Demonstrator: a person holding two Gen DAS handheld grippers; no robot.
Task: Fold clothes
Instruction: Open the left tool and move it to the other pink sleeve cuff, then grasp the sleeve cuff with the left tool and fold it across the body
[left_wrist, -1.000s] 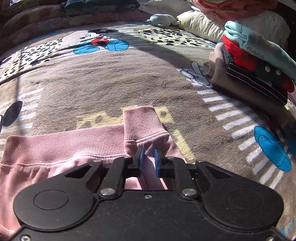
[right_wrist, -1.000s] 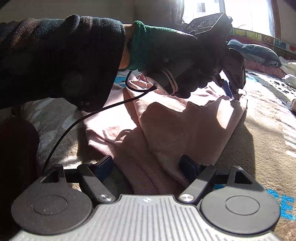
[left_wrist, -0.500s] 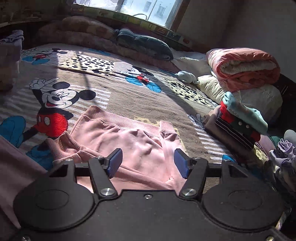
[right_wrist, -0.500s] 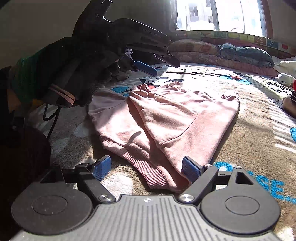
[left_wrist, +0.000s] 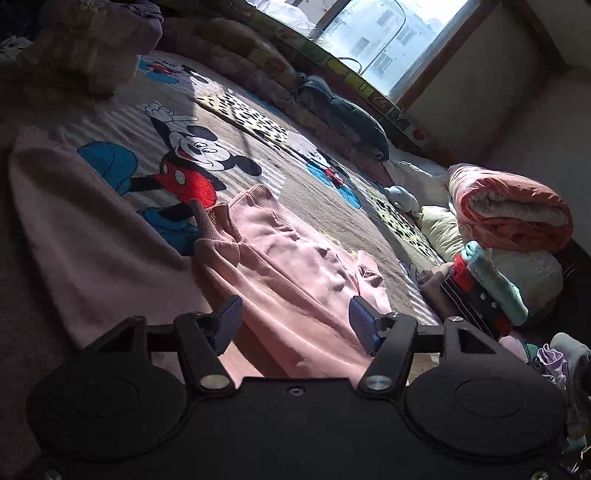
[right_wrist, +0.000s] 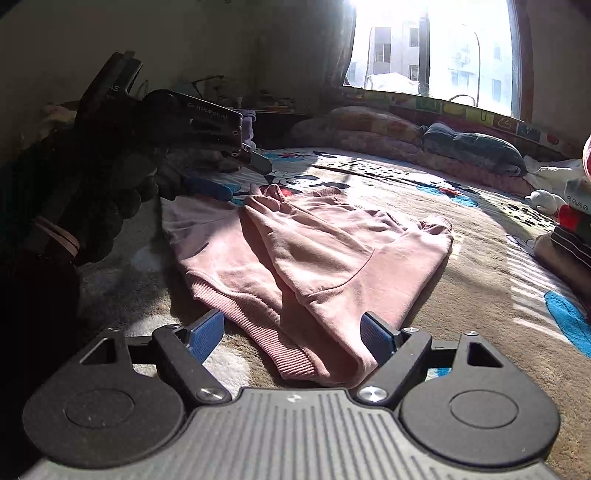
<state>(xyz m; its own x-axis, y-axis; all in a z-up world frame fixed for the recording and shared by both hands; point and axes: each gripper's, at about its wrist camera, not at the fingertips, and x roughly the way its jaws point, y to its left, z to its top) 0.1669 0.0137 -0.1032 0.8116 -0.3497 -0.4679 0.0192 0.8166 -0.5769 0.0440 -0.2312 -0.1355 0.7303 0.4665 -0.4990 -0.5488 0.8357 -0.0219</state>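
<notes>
A cartoon-mouse blanket (left_wrist: 192, 155) covers the bed, with a rolled quilt (left_wrist: 509, 210) and possibly a soft toy (left_wrist: 400, 195) by the window (right_wrist: 436, 48).

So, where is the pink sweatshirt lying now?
The pink sweatshirt lies on the cartoon blanket, straight ahead in both views, with the stack of folded clothes to its right.

Your right gripper (right_wrist: 291, 338) gapes wide, empty. The pink garment (right_wrist: 314, 251) lies folded just ahead; your left gripper (right_wrist: 236, 177) hovers beyond-left.
</notes>
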